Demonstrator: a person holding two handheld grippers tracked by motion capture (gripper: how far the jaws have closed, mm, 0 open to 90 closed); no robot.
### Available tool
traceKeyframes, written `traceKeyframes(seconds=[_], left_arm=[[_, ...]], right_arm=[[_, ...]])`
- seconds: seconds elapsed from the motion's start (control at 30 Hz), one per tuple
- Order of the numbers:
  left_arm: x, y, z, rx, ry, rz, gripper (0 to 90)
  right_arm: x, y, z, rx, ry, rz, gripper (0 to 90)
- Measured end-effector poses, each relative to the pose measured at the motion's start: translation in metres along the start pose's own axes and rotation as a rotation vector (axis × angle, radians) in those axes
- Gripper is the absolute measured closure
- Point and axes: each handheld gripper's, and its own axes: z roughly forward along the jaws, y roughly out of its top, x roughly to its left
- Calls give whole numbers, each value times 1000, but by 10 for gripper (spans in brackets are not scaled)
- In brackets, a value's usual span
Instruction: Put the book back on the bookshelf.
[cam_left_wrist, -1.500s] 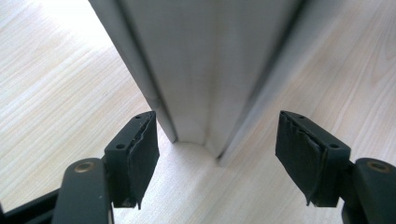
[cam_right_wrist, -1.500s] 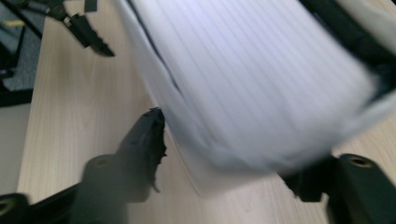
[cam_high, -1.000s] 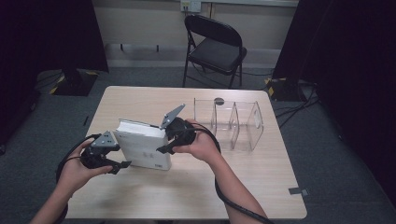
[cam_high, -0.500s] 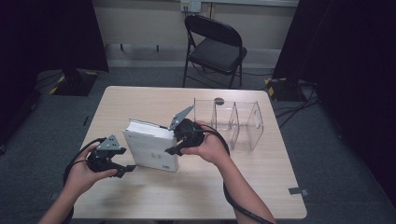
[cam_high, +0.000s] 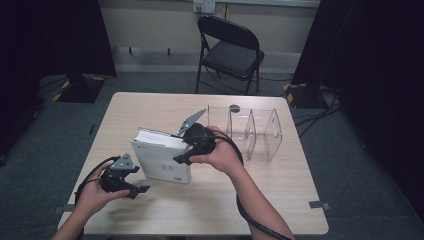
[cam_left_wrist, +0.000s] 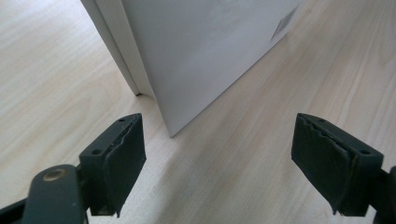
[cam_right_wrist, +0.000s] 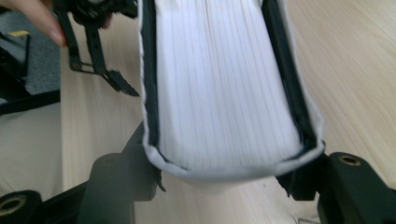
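- Right gripper (cam_high: 181, 159) has its jaws on either side of a thick white book (cam_high: 162, 161), one on each cover, as the right gripper view shows with the page block (cam_right_wrist: 224, 93) running between them; the jaws have just been opening, and whether the pads still press the covers I cannot tell.
- Held by the person's right hand (cam_high: 220, 155), that gripper sits at the book's right end, with its grey three-cornered plate (cam_high: 192, 120) sticking up above it.
- Left gripper (cam_high: 142, 189) has its jaws spread wide with nothing between them; they have just been opening further.
- In the left gripper view the two black pads (cam_left_wrist: 119, 161) stand well apart over bare wood, and the lower corner of the book (cam_left_wrist: 196, 60) rests on the surface just beyond them, not touching either pad.
- Left hand (cam_high: 95, 192) holds this gripper near the table's front left corner, just beside the book's left end.
- Book stands on edge, tilted, around the middle of the table (cam_high: 280, 200), slightly toward the left edge, front cover facing the person.
- Behind and to the right of it, near the table's back right part, stands a clear divided holder (cam_high: 252, 132) of see-through panels, apart from the book.
- Black cables (cam_high: 250, 215) trail from both grippers along the forearms.
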Motion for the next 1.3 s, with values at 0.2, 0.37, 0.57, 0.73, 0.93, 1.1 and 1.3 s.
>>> traceKeyframes(seconds=[0.2,0.37,0.57,0.73,0.93,1.1,1.3], left_arm=[[-2,-6,7,4,-9,4,171],[-2,-12,14,20,-7,4,171],[-5,-17,24,42,-18,17,173],[-5,-19,27,24,-12,16,174],[-5,-20,29,17,-3,30,168],[-4,-23,29,-7,-9,27,155],[-4,-26,29,-32,-13,31,140]], right_arm=[[-1,4,1,-1,16,20,466],[1,5,0,0,7,2,501],[0,1,-6,12,-7,-1,510],[-2,-7,-15,30,-19,8,507],[-1,-7,-15,41,-26,18,482],[0,0,-15,89,-34,49,442],[-1,10,-16,134,-34,50,387]])
